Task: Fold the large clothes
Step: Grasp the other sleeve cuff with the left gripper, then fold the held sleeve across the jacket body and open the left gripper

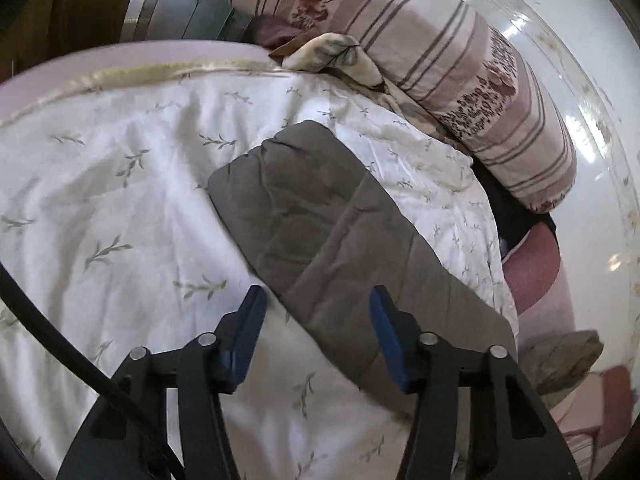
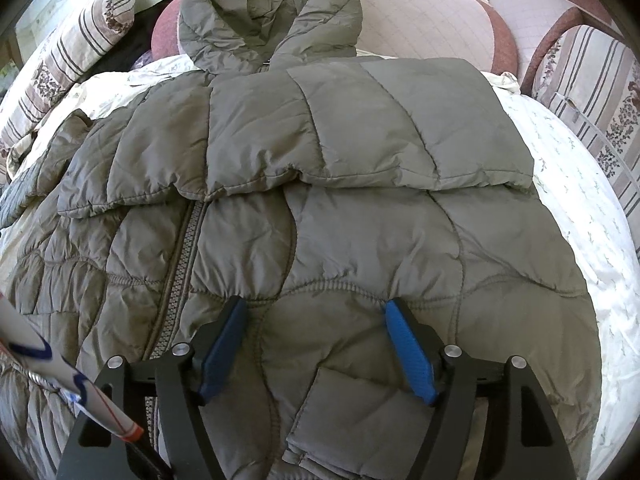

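While the grey padded jacket (image 2: 320,208) lies spread front-up on the bed (image 2: 592,216), one sleeve (image 2: 360,128) is already folded across the chest, so the fold looks to be at its middle stage, with the sleeves coming in before the body is doubled over. The hood (image 2: 268,12) points away toward the pink cushions (image 2: 424,16), and the zip (image 2: 176,276) runs down the near left side of the front.

The right tool (image 2: 314,312) hangs just above the lower front of the jacket with its blue fingers apart and nothing clamped between them; whether the tips touch the cloth I cannot tell. The left tool (image 1: 318,300) is out over the white leaf-print bed cover (image 1: 120,200), fingers partly apart and empty, with the other sleeve (image 1: 320,232) stretched out ahead of it and its near edge passing between the tips.

The likely next move is for the left tool to close on that sleeve near its edge and carry it across the chest onto the first one. The padding is thick and slippery, so a deep bite would hold better than a pinch at the hem.
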`<action>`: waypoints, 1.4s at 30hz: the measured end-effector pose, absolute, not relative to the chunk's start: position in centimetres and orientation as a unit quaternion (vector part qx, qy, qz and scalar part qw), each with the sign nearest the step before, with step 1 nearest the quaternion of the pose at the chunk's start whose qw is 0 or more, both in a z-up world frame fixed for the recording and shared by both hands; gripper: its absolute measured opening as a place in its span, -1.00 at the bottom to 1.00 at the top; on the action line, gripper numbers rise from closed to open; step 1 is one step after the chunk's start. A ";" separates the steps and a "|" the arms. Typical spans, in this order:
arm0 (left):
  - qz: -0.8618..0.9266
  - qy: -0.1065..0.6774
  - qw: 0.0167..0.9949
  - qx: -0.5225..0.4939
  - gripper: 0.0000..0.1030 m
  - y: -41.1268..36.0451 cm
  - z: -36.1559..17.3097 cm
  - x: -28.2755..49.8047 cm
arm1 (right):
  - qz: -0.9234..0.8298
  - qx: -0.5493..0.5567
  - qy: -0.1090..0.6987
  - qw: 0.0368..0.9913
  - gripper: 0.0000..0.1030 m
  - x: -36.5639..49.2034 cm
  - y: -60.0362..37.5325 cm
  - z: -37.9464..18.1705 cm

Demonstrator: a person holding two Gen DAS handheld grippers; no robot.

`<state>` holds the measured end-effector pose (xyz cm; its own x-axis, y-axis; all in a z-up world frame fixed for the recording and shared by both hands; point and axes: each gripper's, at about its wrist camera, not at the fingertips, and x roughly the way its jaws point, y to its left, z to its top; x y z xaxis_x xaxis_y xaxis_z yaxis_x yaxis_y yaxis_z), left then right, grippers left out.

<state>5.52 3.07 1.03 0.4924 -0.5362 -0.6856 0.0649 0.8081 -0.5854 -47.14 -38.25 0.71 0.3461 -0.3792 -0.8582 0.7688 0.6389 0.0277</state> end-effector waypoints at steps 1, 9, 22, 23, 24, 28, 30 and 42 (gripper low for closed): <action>-0.183 0.469 0.825 -0.256 -0.01 3.1 0.7 5.9 | -0.363 0.220 0.442 0.790 0.52 -47.1 -38.2 0.7; -0.166 0.454 0.833 -0.269 -0.02 2.8 0.5 8.4 | -0.364 0.215 0.444 0.790 0.56 -46.7 -38.2 0.5; -0.160 0.409 0.868 -0.231 -0.72 1.2 4.8 6.7 | -0.365 0.218 0.444 0.789 0.57 -46.5 -38.3 0.5; -0.166 0.403 0.871 -0.227 -0.72 1.0 5.5 6.3 | -0.365 0.219 0.444 0.789 0.57 -46.6 -38.3 0.5; -0.174 0.395 0.874 -0.222 -0.72 0.7 6.4 5.8 | -0.364 0.221 0.443 0.789 0.57 -46.6 -38.3 0.5; -0.210 0.365 0.882 -0.211 -0.73 -0.8 9.9 3.3 | -0.359 0.238 0.435 0.790 0.55 -47.1 -38.6 1.0; -0.235 0.348 0.885 -0.203 -0.73 -1.9 12.0 1.6 | -0.356 0.255 0.421 0.795 0.49 -47.8 -38.8 1.6; -0.471 0.299 0.830 -0.010 -0.73 -19.1 16.8 -19.3 | -0.404 0.296 0.322 0.804 0.49 -52.5 -40.5 6.0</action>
